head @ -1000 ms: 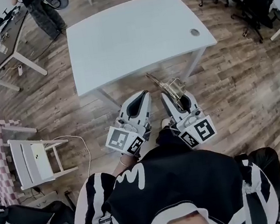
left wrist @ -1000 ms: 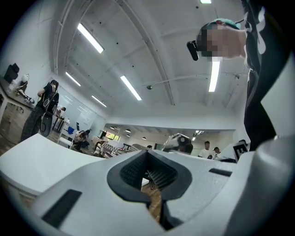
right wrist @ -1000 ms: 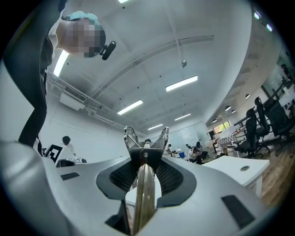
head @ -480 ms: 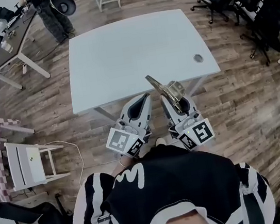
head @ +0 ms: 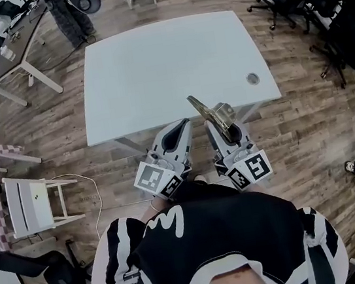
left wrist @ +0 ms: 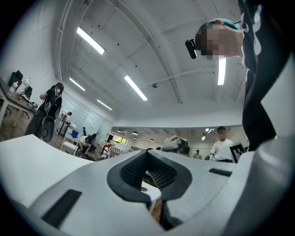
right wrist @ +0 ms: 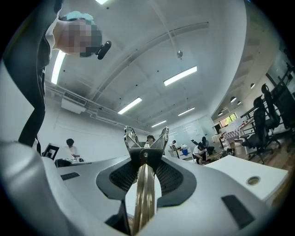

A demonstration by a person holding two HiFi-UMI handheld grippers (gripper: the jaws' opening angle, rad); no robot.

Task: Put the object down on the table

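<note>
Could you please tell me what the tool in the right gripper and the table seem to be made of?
The tool: likely metal, polished brass-gold shank with a mirror sheen, silvery prongs at the tip. The table: smooth matte white top, probably laminate; no grain or glare shows.

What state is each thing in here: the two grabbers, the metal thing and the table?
Left gripper: shut, nothing between its jaws.
Right gripper: shut on the metal tool.
Metal tool: held in the air, pointing toward the table.
Table: standing, tool not yet on it.
</note>
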